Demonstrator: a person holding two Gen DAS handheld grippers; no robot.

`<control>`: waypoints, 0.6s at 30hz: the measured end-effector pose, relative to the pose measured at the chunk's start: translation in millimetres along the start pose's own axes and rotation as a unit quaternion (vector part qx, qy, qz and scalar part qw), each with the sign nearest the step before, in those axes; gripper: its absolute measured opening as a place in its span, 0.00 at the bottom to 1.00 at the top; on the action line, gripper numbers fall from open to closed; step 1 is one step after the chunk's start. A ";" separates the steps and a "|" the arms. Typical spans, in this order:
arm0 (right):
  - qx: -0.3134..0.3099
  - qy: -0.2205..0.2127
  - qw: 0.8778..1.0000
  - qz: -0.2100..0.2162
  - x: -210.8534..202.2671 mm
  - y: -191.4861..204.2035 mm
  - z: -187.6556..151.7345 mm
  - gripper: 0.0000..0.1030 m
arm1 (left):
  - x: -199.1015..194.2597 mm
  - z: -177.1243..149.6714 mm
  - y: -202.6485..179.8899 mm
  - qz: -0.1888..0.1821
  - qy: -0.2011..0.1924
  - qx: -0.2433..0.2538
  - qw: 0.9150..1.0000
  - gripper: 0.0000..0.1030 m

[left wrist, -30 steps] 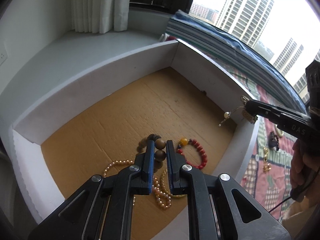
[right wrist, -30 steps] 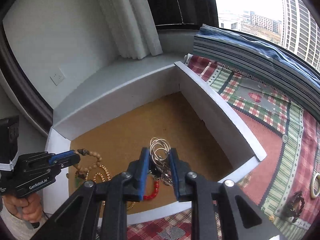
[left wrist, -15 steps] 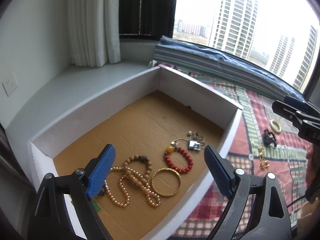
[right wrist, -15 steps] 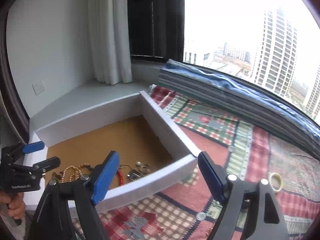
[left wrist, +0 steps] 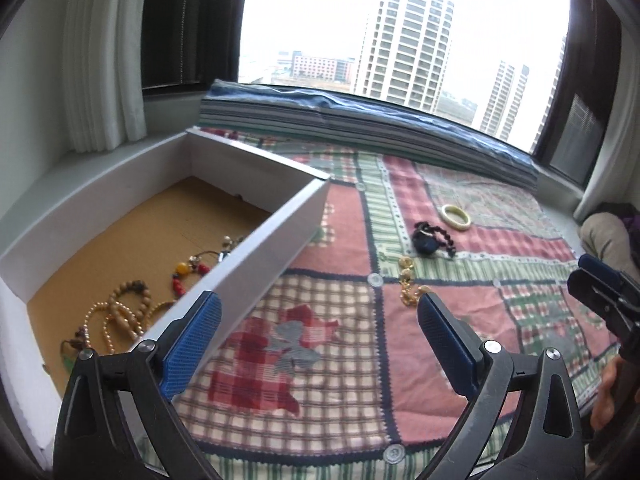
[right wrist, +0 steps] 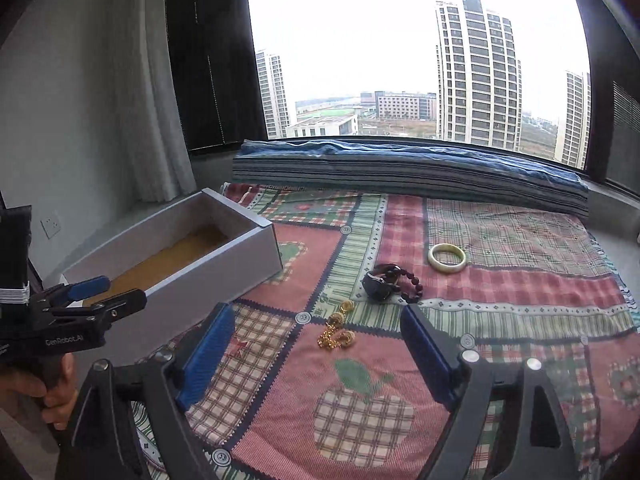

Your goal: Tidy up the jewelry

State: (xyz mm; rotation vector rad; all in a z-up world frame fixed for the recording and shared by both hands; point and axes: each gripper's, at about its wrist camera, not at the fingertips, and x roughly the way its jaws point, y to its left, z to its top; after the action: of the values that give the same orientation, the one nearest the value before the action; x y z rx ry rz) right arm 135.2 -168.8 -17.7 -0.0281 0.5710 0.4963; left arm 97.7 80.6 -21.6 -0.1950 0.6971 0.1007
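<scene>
Left wrist view, catalogued left to right for you.

1. White shallow box with a brown cardboard floor (left wrist: 256,248), at left on the sill. Contents, near end to far: a pale pearl strand (left wrist: 100,320), a tan wooden-bead bracelet (left wrist: 128,300), a gold bangle (left wrist: 160,307) partly hidden by the near wall, a red bead bracelet with one yellow bead (left wrist: 186,274), and a small tangle of silver rings and chain (left wrist: 224,250). The rest of the floor is bare cardboard.

2. Left gripper (left wrist: 318,338): blue-padded fingers spread wide, holding nothing, poised above the patchwork plaid quilt (left wrist: 280,340) just beside the box.

3. Loose pieces on the quilt, still to be boxed: a gold chain with coin-like discs (left wrist: 408,284), nearest your grippers; a dark bead bracelet bunched with a black watch-like piece (left wrist: 430,238), beyond it; a cream jade-coloured bangle (left wrist: 456,215), farthest.

4. Right gripper (right wrist: 316,342): fingers likewise wide apart and empty, aimed at the gold chain.

Handling note, as judgement: take the gold chain next. It lies limp and flat, so bring the pads down straddling its bunched middle and close fully before lifting, or links will slip. Carry it clear of the box wall, and set it on bare cardboard, away from the strands, to avoid tangling.
</scene>
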 end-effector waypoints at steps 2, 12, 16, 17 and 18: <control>0.018 0.008 1.000 0.004 -11.1 -13.0 -14.5 0.85 | 2.6 -8.8 -15.0 -0.010 0.005 0.002 1.000 0.96; 0.100 0.119 0.987 -0.029 -11.1 -72.9 -97.6 0.85 | 13.4 -49.9 -58.2 -0.012 0.050 0.059 0.997 0.96; 0.115 0.120 0.979 -0.115 -12.7 -97.3 -113.5 0.85 | 24.6 -59.3 -58.9 -0.012 0.083 0.054 0.995 0.96; 0.111 0.123 0.977 -0.134 -12.6 -100.1 -114.6 0.85 | 26.1 -60.9 -59.8 -0.014 0.087 0.053 0.995 0.96; 0.104 0.124 0.975 -0.149 -12.4 -101.2 -114.6 0.85 | 27.5 -62.0 -61.9 -0.014 0.089 0.055 0.994 0.96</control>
State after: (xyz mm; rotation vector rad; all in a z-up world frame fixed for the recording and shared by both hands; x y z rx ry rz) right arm 113.9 -282.0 -119.1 0.0237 0.8466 0.1378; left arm 89.5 7.8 -76.9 -0.1090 0.8745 0.0179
